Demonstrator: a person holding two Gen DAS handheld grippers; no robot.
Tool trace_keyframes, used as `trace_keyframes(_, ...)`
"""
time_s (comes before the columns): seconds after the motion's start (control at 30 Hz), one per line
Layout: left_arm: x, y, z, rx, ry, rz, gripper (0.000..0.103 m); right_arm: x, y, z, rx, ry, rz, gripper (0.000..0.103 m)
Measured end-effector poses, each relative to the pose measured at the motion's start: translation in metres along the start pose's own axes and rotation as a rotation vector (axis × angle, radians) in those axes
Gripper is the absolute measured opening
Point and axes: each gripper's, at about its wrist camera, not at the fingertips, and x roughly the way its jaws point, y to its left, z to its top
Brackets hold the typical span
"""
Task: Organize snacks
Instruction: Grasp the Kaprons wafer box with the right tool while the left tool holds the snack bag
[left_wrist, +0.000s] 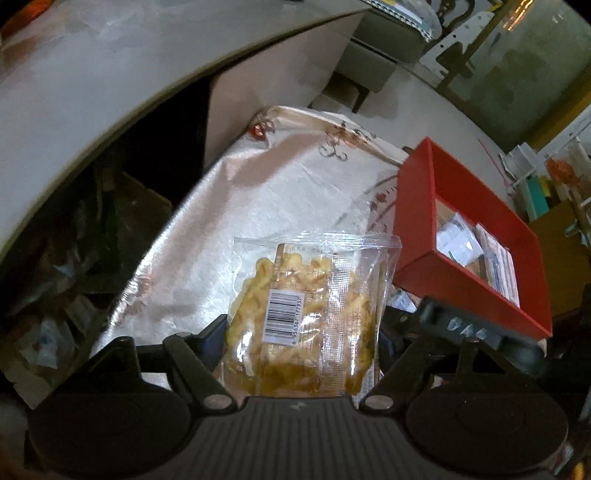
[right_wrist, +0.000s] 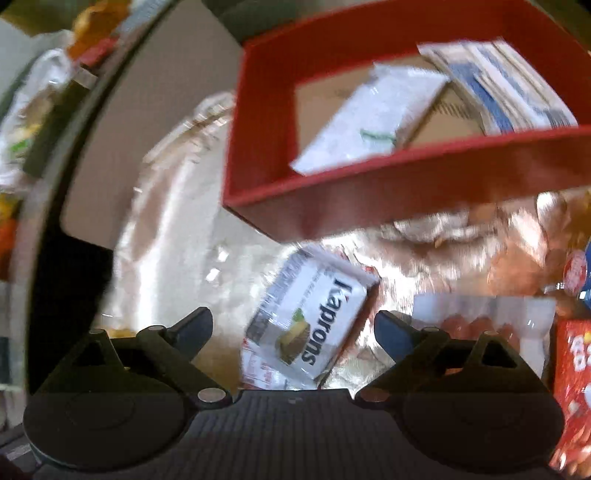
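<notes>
- Your clear snack bag (left_wrist: 306, 317) of yellow twisted pieces, barcode label facing up, sits pinched between the left gripper's pads above the shiny cloth.
- The red box (left_wrist: 417, 221) lies just beside it, open-topped, with white packets inside.
- A white "Kaprons" packet (right_wrist: 314, 325) lies tilted on the cloth near the box's front wall.

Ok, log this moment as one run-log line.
left claw: shut on clear snack bag | right claw: open above Kaprons packet | red box: holds packets
</notes>
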Motion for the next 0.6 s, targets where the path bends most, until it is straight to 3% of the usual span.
trace_keyframes(0.1,0.002,0.002,0.002,-0.01,0.005,-0.001,0.07,0.006,0.01,-0.004,0.013,-0.042,-0.054,0.103)
trace_keyframes(0.3,0.005,0.008,0.006,-0.029,0.024,0.018,0.07,0.02,0.034,-0.014,0.0,-0.103,-0.204,0.103)
trace_keyframes(0.43,0.009,0.011,0.007,-0.039,0.034,0.019,0.07,0.021,0.036,-0.012,-0.008,-0.096,-0.238,0.103)
trace_keyframes(0.5,0.009,0.01,0.006,-0.037,0.042,0.003,0.07,0.017,0.033,-0.008,-0.023,-0.073,-0.209,0.103)
trace_keyframes(0.53,0.009,0.009,0.006,-0.034,0.041,-0.006,0.07,0.014,0.03,-0.008,-0.032,-0.075,-0.198,0.099)
trace_keyframes(0.6,0.006,0.007,0.007,-0.028,0.027,-0.016,0.07,0.008,0.027,-0.009,-0.093,-0.082,-0.218,0.08)
